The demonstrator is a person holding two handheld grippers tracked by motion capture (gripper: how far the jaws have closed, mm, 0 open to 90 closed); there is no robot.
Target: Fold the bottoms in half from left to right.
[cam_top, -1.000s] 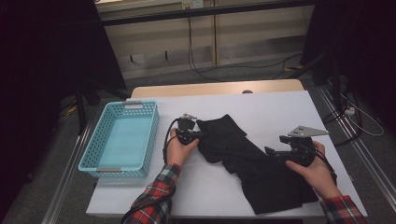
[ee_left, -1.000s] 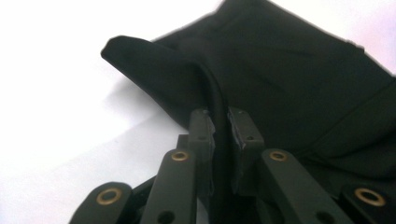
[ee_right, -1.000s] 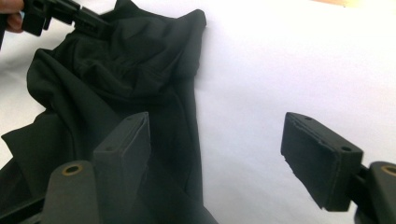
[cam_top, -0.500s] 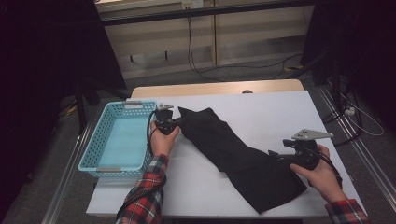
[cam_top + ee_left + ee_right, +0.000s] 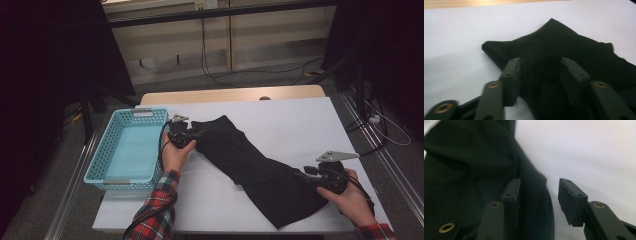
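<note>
A black garment (image 5: 250,165) lies stretched in a long diagonal band across the white table (image 5: 300,120). My left gripper (image 5: 192,135) is at its upper left end, beside the basket. Its jaws have just been opening and stand apart over the cloth (image 5: 564,45), which lies loose between them (image 5: 541,65). My right gripper (image 5: 305,175) is at the garment's lower right end. Its jaws have just been closing but still stand apart (image 5: 540,186). The cloth's edge (image 5: 461,170) lies between them, one jaw over the fabric and the other over bare table.
A light blue plastic basket (image 5: 100,155) stands at the table's left edge, just left of my left hand. The far half of the table is bare white. A wooden strip (image 5: 225,95) runs along the back edge.
The left hand pulled the garment's end leftward to the basket, drawing the bunched cloth out into a long band, then opened its jaws. The right hand sank slightly toward the near edge.
</note>
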